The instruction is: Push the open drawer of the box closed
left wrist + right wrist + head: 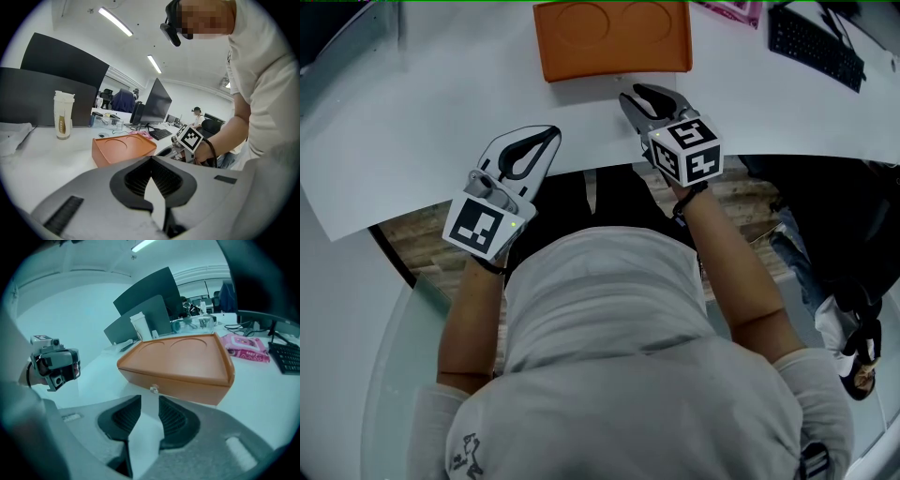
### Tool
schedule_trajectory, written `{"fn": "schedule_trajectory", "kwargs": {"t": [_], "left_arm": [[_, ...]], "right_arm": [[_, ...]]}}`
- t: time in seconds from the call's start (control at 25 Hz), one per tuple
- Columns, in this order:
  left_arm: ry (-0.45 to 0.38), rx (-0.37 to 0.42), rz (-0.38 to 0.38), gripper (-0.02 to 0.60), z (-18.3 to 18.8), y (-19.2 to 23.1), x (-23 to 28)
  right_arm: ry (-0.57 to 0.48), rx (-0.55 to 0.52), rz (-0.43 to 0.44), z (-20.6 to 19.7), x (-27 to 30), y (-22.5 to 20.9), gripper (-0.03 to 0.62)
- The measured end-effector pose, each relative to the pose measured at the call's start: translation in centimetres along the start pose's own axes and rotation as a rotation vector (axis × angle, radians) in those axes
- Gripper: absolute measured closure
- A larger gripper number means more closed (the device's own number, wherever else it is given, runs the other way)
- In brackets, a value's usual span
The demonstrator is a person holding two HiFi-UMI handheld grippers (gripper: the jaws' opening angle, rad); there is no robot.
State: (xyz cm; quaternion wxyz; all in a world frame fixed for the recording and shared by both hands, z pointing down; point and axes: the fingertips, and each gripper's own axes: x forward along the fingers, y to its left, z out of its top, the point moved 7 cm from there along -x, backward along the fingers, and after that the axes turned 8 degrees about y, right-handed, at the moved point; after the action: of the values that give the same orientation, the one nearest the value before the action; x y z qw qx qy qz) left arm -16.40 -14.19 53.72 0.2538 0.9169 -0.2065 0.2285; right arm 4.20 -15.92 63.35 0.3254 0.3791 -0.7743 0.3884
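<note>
The orange box (614, 37) lies flat at the far middle of the white table (412, 122). In the right gripper view its front (187, 383) looks flush, and a small knob (153, 389) sticks out of it. My right gripper (649, 97) stands just in front of that knob. Its jaws are open, with only bare table in the gap (150, 401). My left gripper (546, 136) rests to the left and nearer to me, well apart from the box (123, 149). Its fingertips meet (151, 158) and hold nothing.
A black keyboard (816, 42) and a pink packet (731, 11) lie to the right of the box. Further back are a tall cup (63, 121) and a monitor (154, 105). The table's curved front edge (581, 171) runs just under both grippers.
</note>
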Motion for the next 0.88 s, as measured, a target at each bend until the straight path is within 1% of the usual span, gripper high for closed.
{"fn": "schedule_trajectory", "kwargs": {"t": [0.12, 0.24, 0.48, 0.68, 0.88], "left_arm": [[-0.010, 0.010, 0.014, 0.581, 0.1, -1.4, -0.4], [-0.040, 0.031, 0.039, 0.581, 0.5, -2.6, -1.2], [-0.098, 0.045, 0.102, 0.581, 1.3, -5.6, -2.9], [-0.169, 0.077, 0.155, 0.581, 3.5, -8.2, -5.1], [-0.237, 0.121, 0.225, 0.581, 5.8, -9.7, -6.7]], "right_arm": [[-0.019, -0.008, -0.008, -0.7, -1.7, 0.1, 0.474], [-0.046, -0.028, -0.012, -0.9, -3.5, 0.5, 0.475], [-0.108, -0.105, -0.010, -0.6, -8.1, 1.9, 0.476], [-0.146, -0.144, -0.007, -0.4, -12.4, 3.1, 0.476], [-0.223, -0.216, -0.018, 1.4, -16.3, 3.1, 0.476]]}}
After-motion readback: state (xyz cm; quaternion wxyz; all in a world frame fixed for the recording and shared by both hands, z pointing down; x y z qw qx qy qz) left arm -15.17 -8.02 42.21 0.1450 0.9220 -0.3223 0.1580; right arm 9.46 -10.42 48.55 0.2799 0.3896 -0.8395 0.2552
